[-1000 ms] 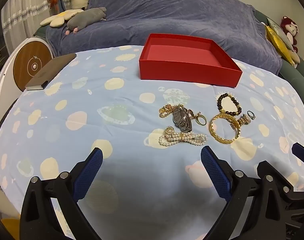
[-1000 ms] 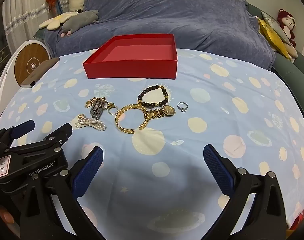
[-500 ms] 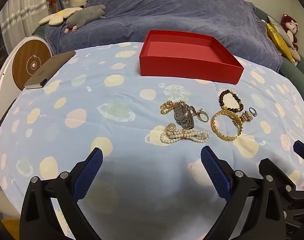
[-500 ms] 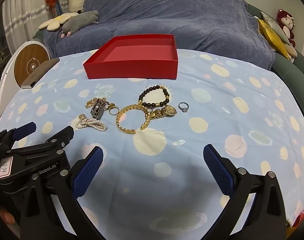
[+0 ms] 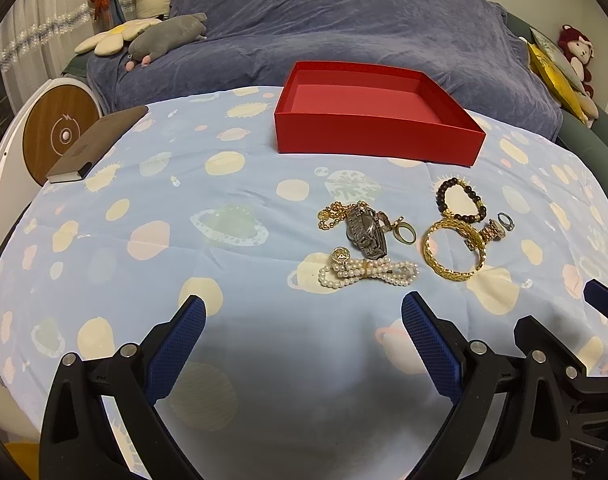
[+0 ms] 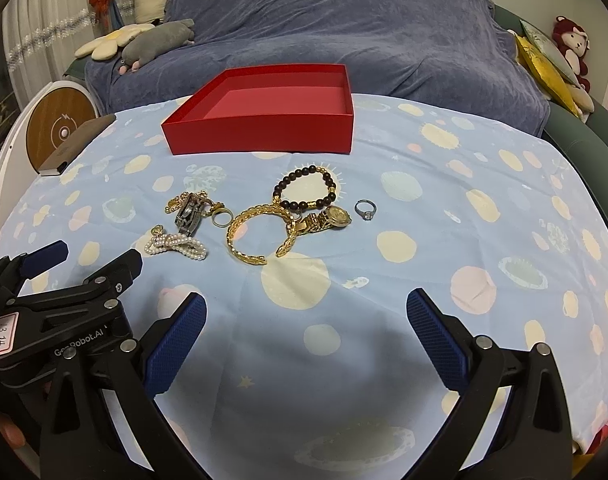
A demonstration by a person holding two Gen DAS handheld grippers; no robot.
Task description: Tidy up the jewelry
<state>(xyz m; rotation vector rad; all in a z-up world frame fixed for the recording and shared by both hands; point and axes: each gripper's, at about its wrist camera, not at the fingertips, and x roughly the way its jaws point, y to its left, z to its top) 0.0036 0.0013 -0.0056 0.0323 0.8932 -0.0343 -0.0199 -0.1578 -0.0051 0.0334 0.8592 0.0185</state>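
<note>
1. Both tools hang over the near part of the light blue planet-print cloth (image 5: 152,240): the left gripper (image 5: 304,320) and the right gripper (image 6: 306,316) each have their blue-padded fingers spread wide, holding nothing.
2. Beyond them, a shallow red cardboard box (image 6: 264,136) sits open at the far side of the cloth, with only its red floor showing.
3. Between box and grippers lies the jewelry in a loose cluster:
   - a white pearl bracelet (image 5: 368,272) nearest the left gripper;
   - a grey metal watch (image 5: 366,234) just behind it, touching a thin gold chain (image 5: 330,214) and a gold ring (image 5: 404,234);
   - an open gold cuff bangle (image 6: 260,234), with a gold watch (image 6: 330,218) against it;
   - a dark beaded bracelet (image 6: 304,188) behind these;
   - a small silver ring (image 6: 364,209) apart on the right.
</note>
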